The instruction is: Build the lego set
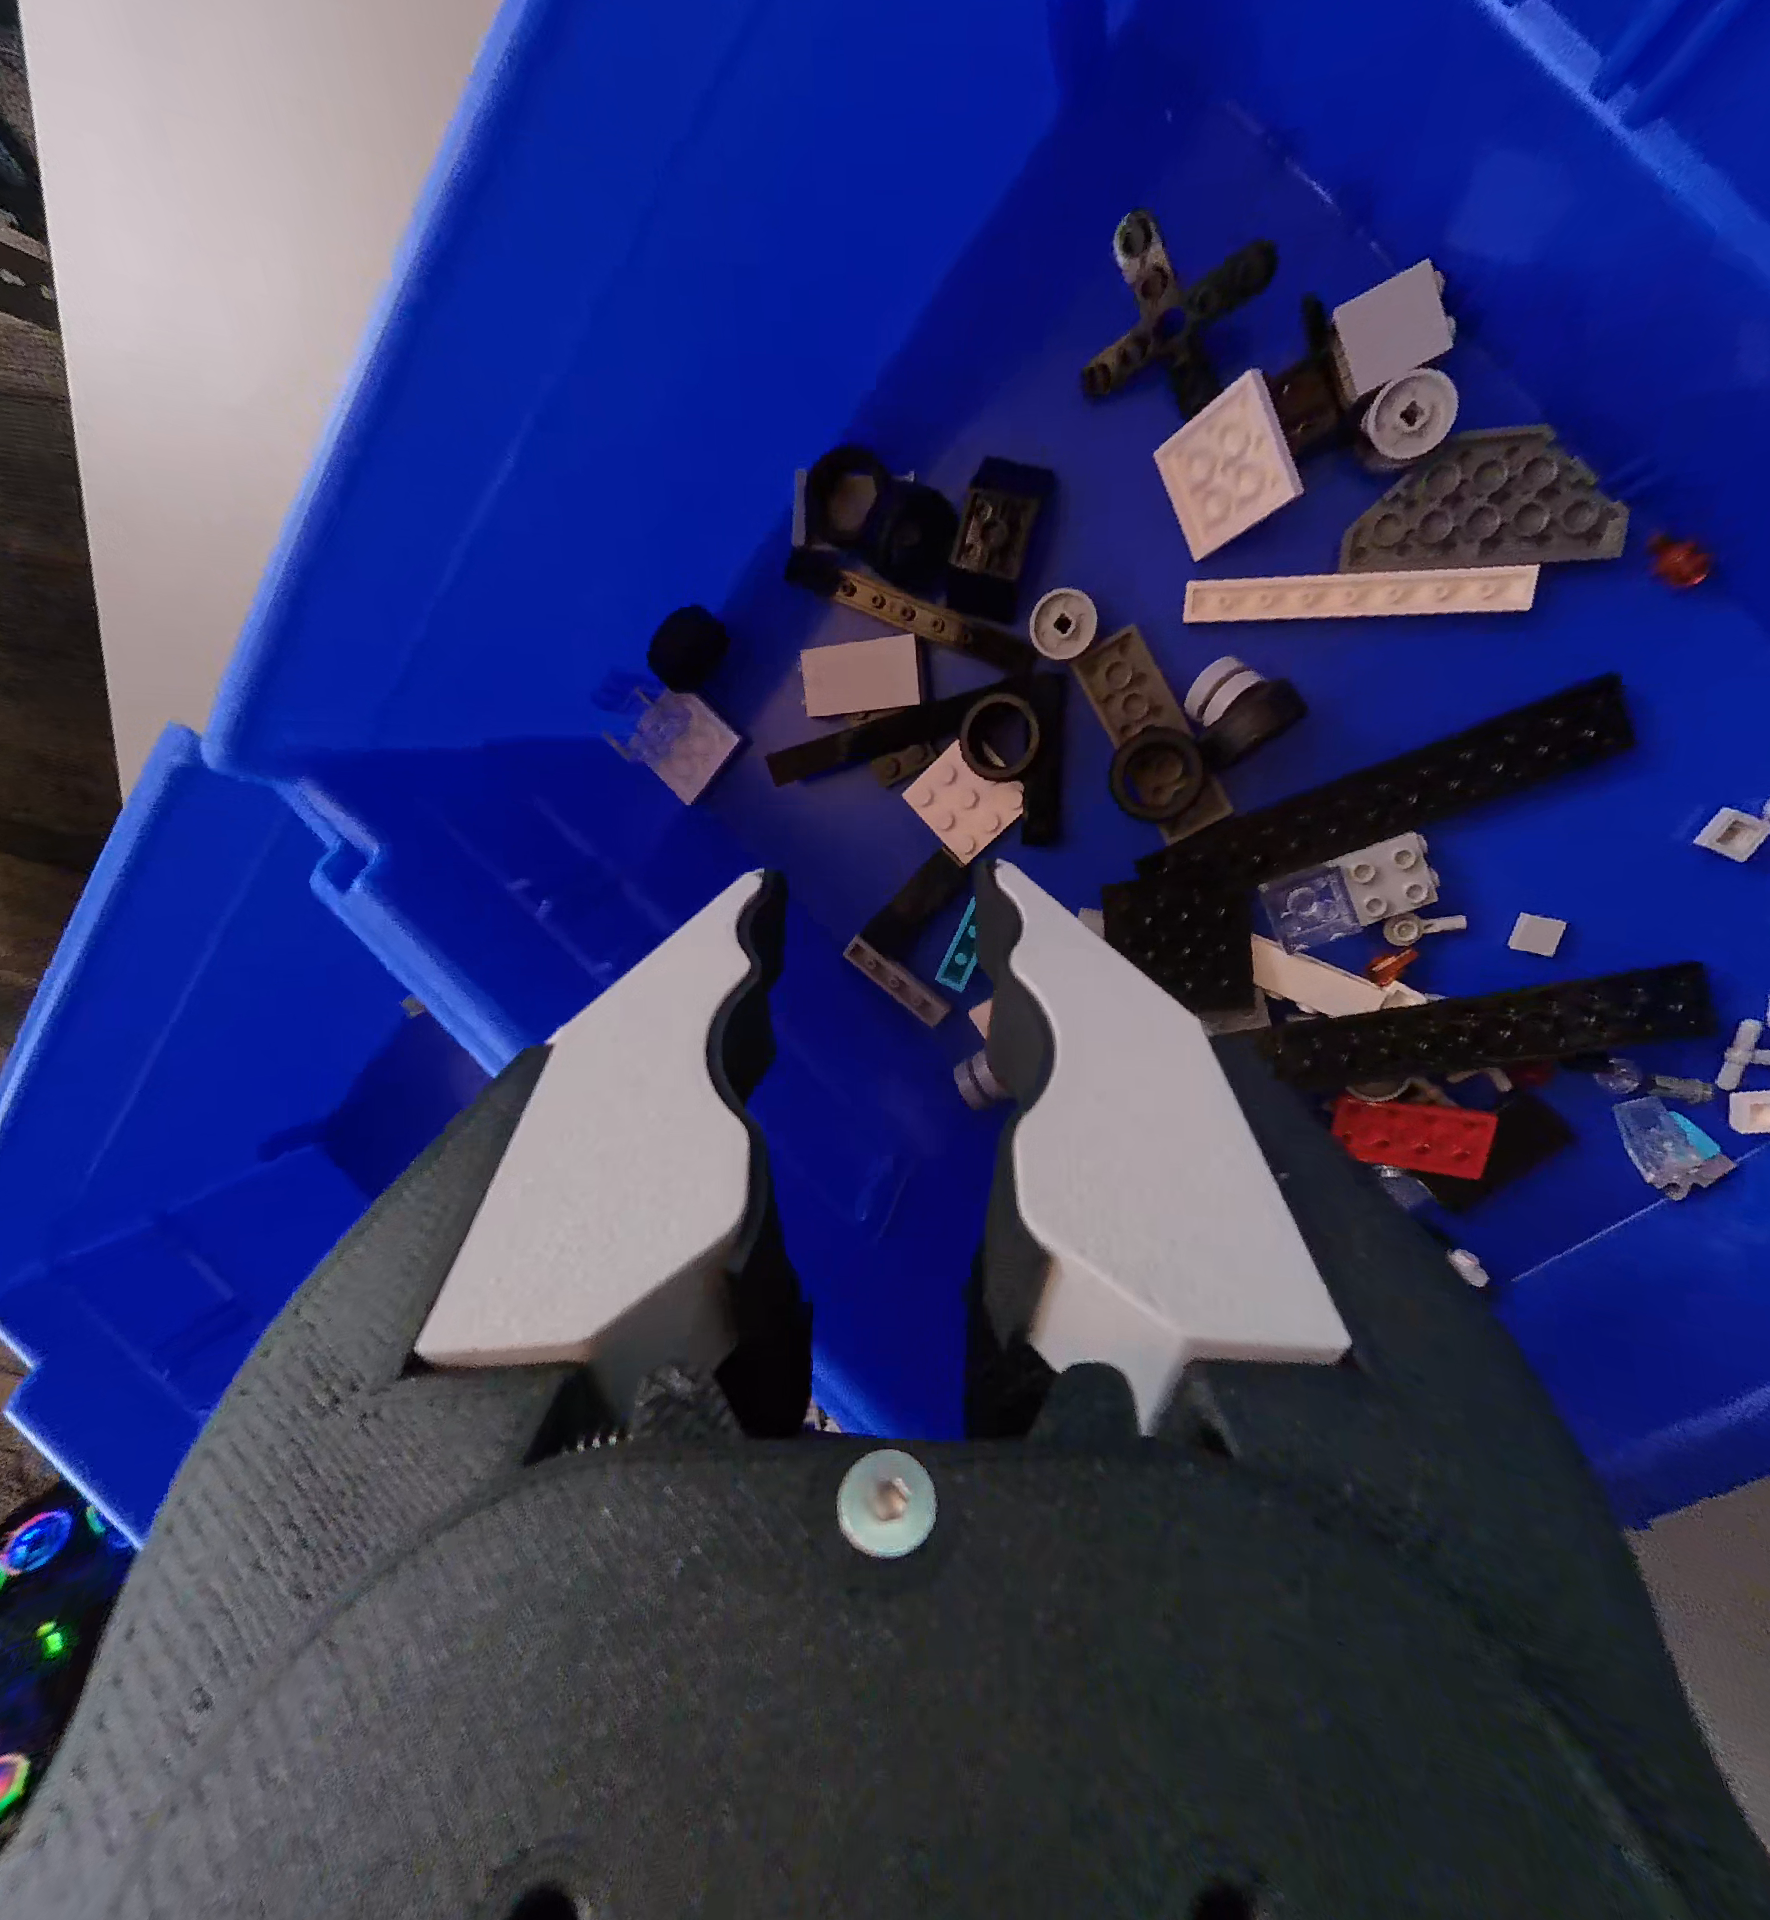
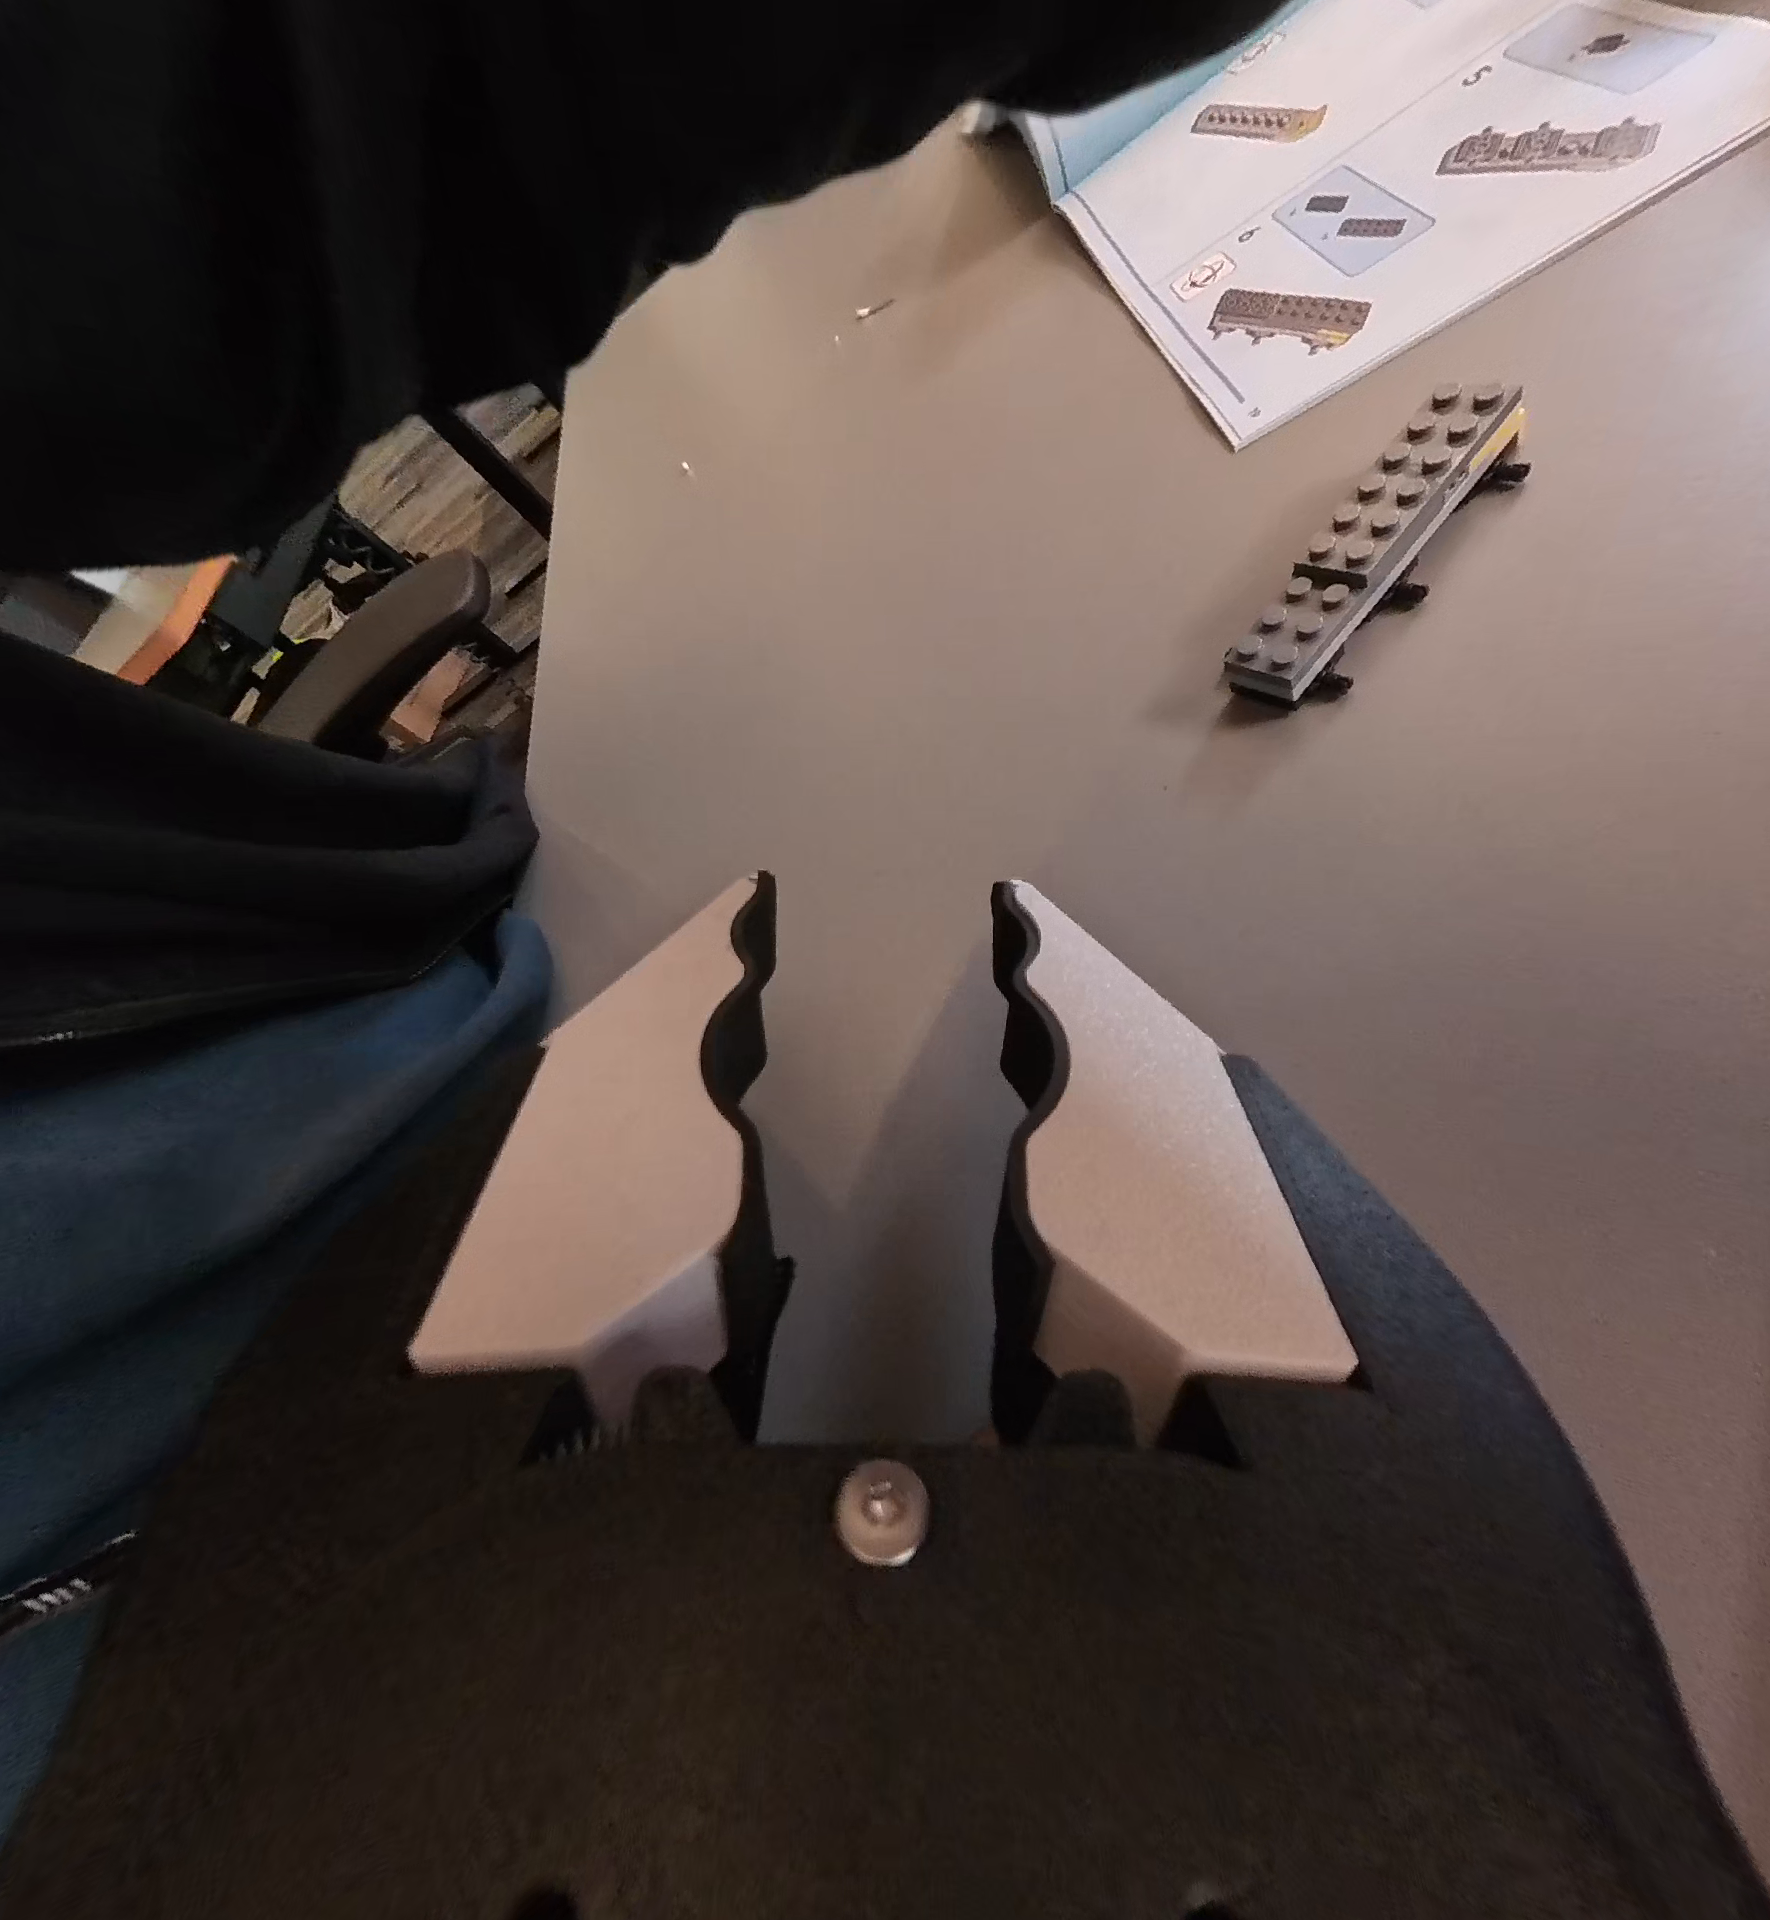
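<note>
In the left wrist view my left gripper point(image 1: 879, 883) is open and empty, held above a blue bin point(image 1: 569, 416) of loose Lego pieces. Its tips hover just short of a small tan plate point(image 1: 962, 802), a teal plate point(image 1: 960, 951) and a black ring point(image 1: 1000, 736). Long black plates point(image 1: 1400, 790), a red brick point(image 1: 1413, 1135) and a dark grey wedge plate point(image 1: 1483, 504) lie to the right. In the right wrist view my right gripper point(image 2: 883, 888) is open and empty over the grey table point(image 2: 912, 623). A long dark grey partial build point(image 2: 1374, 545) lies on the table far right of it.
An open instruction booklet point(image 2: 1432, 177) lies beyond the build. A person's dark sleeve point(image 2: 237, 229) and blue trousers point(image 2: 185, 1195) fill the left of the right wrist view, with a chair point(image 2: 382, 644) past the table edge. A second blue bin point(image 1: 164, 1091) adjoins the first. Across from one pair of fingers to the other is roughly 35 cm. The small tan plate point(image 1: 962, 802) lies around 5 cm away from my left fingertips. From my left tips it is roughly 12 cm to the red brick point(image 1: 1413, 1135); from my right, 25 cm.
</note>
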The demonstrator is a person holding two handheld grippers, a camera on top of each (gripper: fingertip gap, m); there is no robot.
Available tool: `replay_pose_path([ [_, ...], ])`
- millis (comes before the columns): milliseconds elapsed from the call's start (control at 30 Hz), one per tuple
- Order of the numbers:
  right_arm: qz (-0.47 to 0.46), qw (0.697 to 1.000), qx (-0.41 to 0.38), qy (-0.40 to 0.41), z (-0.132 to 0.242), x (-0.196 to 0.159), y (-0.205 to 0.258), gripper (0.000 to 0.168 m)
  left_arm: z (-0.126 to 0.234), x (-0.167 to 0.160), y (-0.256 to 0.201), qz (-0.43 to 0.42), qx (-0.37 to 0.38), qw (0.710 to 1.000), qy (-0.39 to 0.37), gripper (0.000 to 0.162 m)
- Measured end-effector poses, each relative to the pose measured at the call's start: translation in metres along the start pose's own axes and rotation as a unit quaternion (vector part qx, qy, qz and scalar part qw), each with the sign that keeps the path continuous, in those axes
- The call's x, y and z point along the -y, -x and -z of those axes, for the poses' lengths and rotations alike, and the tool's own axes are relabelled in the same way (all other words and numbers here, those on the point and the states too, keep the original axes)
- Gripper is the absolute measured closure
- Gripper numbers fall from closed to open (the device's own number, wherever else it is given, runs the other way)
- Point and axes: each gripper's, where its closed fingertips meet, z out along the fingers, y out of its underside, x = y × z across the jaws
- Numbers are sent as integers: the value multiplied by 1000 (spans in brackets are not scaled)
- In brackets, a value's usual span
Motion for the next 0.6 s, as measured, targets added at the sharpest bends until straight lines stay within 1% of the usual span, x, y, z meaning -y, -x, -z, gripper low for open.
replay_pose_path([
  [67,1,1000,-1,2,0,0,0,126,-7,3,-1,-16,3,1000,14,126],
  [167,3,1000,-2,2,-1,-1,0,126,-24,5,9,-63,44,995,67,128],
  [333,3,1000,-2,0,0,0,0,126,-54,1,10,-113,43,982,146,128],
  [433,2,1000,0,-2,1,0,0,126,-60,11,14,-106,40,984,135,133],
  [500,-1,1000,2,-4,1,1,0,126,-60,21,14,-87,29,990,111,138],
  [600,-2,1000,3,-4,1,1,0,126,-62,32,26,-54,41,994,87,145],
])
